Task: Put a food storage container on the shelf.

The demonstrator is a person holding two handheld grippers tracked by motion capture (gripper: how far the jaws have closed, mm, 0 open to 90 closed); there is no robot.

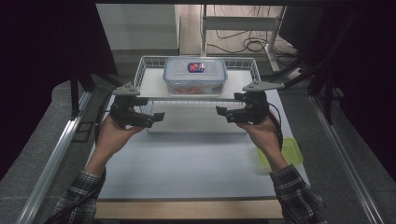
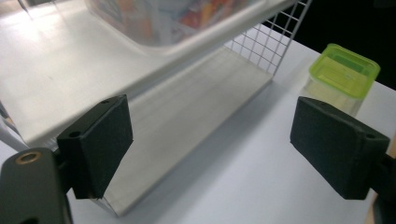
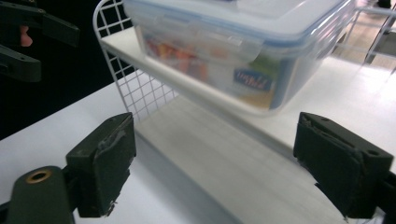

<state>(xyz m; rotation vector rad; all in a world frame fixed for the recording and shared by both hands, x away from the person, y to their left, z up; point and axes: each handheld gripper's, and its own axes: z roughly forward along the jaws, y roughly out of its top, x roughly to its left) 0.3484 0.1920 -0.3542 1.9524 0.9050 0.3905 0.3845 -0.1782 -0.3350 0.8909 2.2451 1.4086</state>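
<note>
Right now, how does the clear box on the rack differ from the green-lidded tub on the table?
The clear box sits on the wire rack's upper shelf; the green-lidded tub stands on the table by the person's right forearm. The clear box has a clear, blue-edged lid with a label; the tub's lid is plain green. The clear box looks larger. Both are lidded plastic containers.

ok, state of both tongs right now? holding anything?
Left tongs: open, nothing between the pads, in front of the wire shelf rack.
Right tongs: open, nothing held, pointing at the clear lidded container on the shelf.
</note>
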